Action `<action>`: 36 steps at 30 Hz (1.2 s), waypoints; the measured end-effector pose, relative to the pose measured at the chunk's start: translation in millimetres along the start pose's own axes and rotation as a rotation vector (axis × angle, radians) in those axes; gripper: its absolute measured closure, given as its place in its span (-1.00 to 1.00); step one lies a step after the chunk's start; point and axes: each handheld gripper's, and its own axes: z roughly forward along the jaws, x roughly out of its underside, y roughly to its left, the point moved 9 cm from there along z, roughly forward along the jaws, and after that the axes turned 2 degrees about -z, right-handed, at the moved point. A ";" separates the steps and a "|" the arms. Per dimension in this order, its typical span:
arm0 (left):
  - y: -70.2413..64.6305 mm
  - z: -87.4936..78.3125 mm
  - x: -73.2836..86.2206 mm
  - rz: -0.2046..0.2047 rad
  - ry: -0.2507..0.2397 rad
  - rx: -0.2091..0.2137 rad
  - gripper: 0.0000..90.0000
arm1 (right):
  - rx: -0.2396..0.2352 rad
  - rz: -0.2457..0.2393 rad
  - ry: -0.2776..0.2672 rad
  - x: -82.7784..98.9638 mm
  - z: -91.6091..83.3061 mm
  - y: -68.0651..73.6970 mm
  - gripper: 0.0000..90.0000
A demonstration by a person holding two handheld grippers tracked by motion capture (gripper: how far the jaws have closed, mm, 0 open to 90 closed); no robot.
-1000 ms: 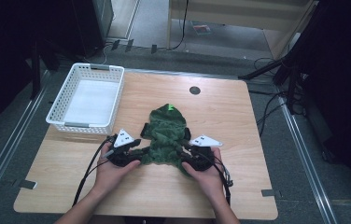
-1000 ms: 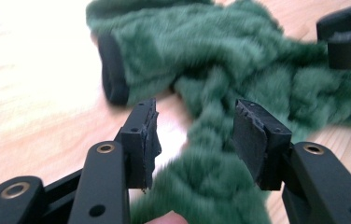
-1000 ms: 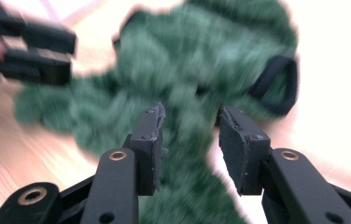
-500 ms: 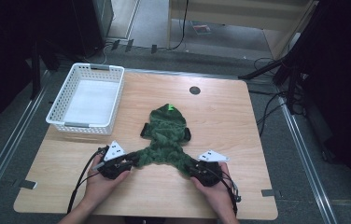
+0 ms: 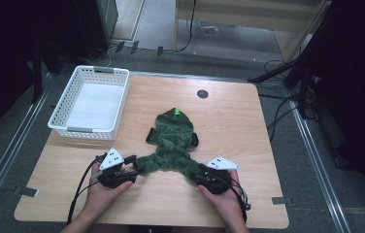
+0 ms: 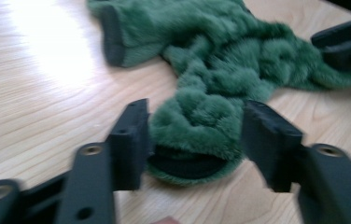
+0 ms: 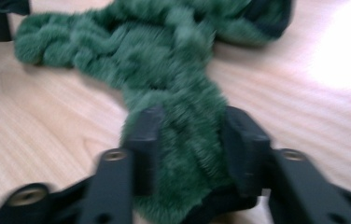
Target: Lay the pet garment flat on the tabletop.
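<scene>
A green fleece garment (image 5: pixel 172 141) is lying spread on the table (image 5: pixel 248 126), its two lower ends reaching toward the near edge. The left gripper (image 6: pixel 192 135) is standing open around one end — jaws apart from the fabric. The right gripper (image 7: pixel 190 140) is clamping the other end. A white basket (image 5: pixel 91 102) is sitting at the far left.
</scene>
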 end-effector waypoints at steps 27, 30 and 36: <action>106.0 -108.4 13.8 -0.148 -0.136 -0.236 -0.98 | 0.236 0.070 -0.100 8.5 -55.9 -73.4 -1.00; 121.6 -119.4 20.4 -0.163 -0.128 -0.276 -0.98 | 0.263 0.104 -0.098 17.1 -64.3 -87.1 -1.00; 151.3 -140.1 30.9 -0.199 -0.138 -0.347 -0.98 | 0.295 0.158 -0.095 35.8 -79.3 -111.0 -1.00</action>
